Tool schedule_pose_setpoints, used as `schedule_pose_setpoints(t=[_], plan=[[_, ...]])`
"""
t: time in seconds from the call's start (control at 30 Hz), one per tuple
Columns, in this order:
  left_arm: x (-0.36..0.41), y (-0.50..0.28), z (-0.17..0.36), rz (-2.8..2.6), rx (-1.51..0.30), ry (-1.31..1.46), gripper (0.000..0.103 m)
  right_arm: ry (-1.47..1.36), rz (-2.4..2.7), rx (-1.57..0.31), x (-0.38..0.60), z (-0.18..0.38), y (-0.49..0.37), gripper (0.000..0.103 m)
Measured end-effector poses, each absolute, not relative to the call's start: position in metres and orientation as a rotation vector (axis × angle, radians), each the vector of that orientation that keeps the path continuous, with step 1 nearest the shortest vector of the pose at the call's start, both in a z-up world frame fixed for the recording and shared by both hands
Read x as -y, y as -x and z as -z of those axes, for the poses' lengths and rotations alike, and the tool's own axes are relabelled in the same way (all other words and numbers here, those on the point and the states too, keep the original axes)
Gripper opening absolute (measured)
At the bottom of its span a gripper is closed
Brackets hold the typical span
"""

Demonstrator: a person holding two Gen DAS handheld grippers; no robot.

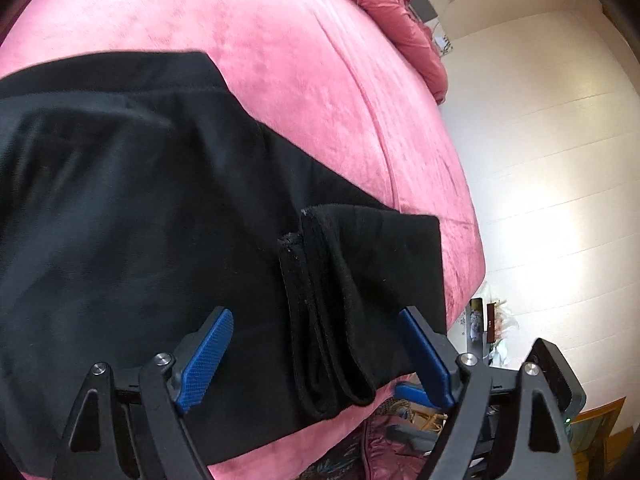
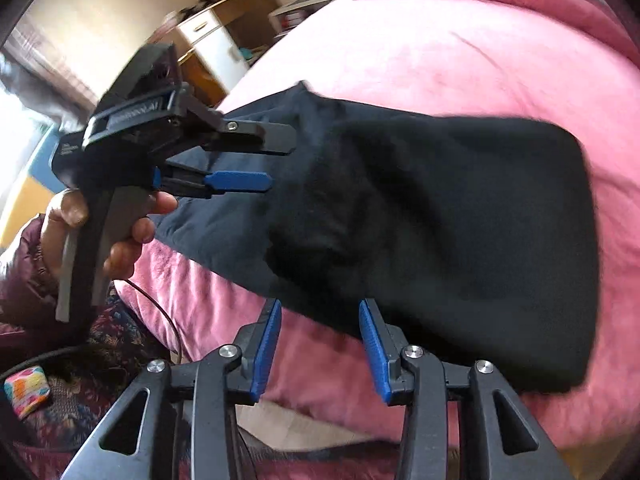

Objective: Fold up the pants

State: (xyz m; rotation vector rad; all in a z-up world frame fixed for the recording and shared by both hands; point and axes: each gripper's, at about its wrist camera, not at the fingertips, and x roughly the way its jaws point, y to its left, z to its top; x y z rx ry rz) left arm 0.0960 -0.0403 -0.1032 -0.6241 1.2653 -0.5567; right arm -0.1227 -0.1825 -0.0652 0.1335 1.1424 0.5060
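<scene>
Folding looks partway done: black soft-fabric pants lie doubled on the pink velvety bed. Left tongs gape wide over the stacked hems at the bed's edge, gripping nothing. Right tongs stand part-open, empty, at the near edge. Long axis runs from hems toward the far folded end. Next, I judge, pinch the hems and carry them across.

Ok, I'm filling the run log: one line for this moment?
pants: folded on pink bed | left tool: open, above cuffs | right tool: open, empty
</scene>
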Motion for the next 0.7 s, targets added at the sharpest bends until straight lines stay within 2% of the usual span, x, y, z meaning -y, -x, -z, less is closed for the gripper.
schedule_pose_setpoints(t=[0.13,0.33,0.4,0.43,0.47,0.53,0.6,0.63,0.67,0.7], plan=[[0.055,-0.099,0.112,0.561,-1.316,0.626,0.084,-0.231,-0.374,-1.141,0.232,0.063,0.142,0.042],[0.084,-0.104,0.115,0.593,-1.364,0.57,0.06,-0.332,-0.072,-1.138,0.307,0.072,0.171,0.042],[0.089,-0.101,0.115,0.616,-1.37,0.527,0.048,-0.366,-0.003,-1.144,0.322,0.08,0.176,0.044],[0.094,-0.1,0.114,0.619,-1.367,0.499,0.042,-0.37,0.028,-1.149,0.327,0.084,0.177,0.046],[0.099,-0.098,0.111,0.618,-1.355,0.457,0.029,-0.373,0.044,-1.156,0.329,0.087,0.175,0.05],[0.103,-0.096,0.102,0.632,-1.312,0.431,0.025,-0.387,0.046,-1.158,0.328,0.091,0.172,0.052],[0.102,-0.095,0.092,0.656,-1.274,0.456,0.021,-0.377,0.034,-1.154,0.326,0.089,0.171,0.059],[0.1,-0.095,0.085,0.671,-1.252,0.478,0.021,-0.364,0.023,-1.149,0.323,0.088,0.169,0.069],[0.098,-0.095,0.076,0.691,-1.224,0.507,0.02,-0.35,0.013,-1.144,0.318,0.087,0.166,0.074],[0.097,-0.096,0.065,0.717,-1.194,0.536,0.019,-0.336,0.006,-1.14,0.314,0.086,0.165,0.075]])
